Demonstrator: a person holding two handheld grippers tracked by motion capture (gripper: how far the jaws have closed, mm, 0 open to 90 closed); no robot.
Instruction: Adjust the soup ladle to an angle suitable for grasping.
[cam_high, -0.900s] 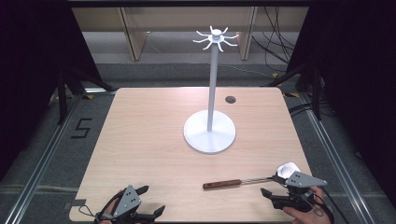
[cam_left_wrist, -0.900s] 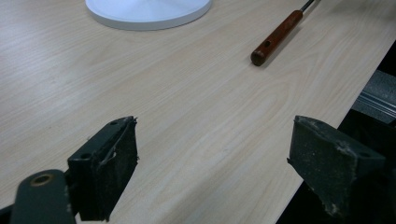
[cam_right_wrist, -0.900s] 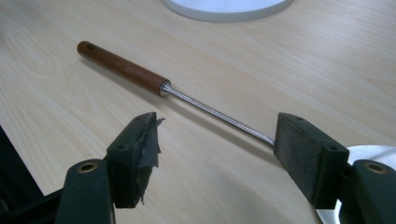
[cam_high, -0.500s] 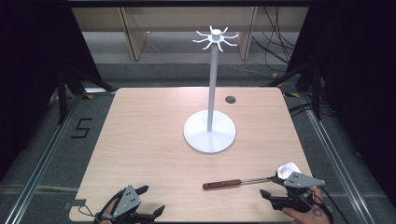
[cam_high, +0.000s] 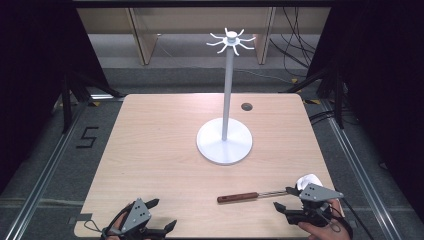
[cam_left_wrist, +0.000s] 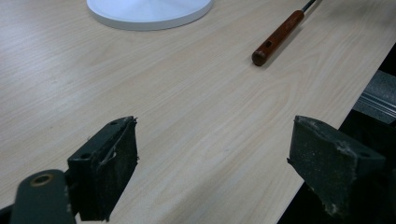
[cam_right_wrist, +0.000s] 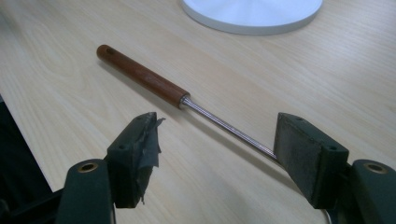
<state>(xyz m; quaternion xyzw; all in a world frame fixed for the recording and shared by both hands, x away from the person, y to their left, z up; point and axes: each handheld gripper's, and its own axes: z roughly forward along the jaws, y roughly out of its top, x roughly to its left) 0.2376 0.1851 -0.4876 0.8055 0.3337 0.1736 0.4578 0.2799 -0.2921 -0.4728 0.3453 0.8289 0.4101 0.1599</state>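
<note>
Utensil with a reddish-brown wooden handle and thin steel shaft (cam_high: 245, 196) lies flat on the pale wood-grain table (cam_high: 160, 150), near the table's near edge, right of centre. Handle end points left; the shaft runs right toward a white rounded head (cam_high: 306, 180), partly hidden behind the right gripper. In the right gripper view the handle (cam_right_wrist: 142, 74) lies beyond the jaws and the shaft runs back behind the right-hand pad; whether it touches that pad cannot be told.

Right gripper (cam_high: 289, 199): at the table's near right corner, jaws spread wide, nothing pressed between them, pointing left along the utensil. A hand (cam_high: 325, 231) holds it from below the frame edge.

Left gripper (cam_high: 162, 216): near left edge of the table, well apart from the utensil, jaws wide and empty. In its own view the handle tip (cam_left_wrist: 279, 37) lies far ahead, to the right.

White stand, round flat base (cam_high: 224, 145) with tall thin pole and hooked arms on top (cam_high: 230, 41), sits mid-table, beyond the utensil. Small dark round hole (cam_high: 246, 106) farther back.
</note>
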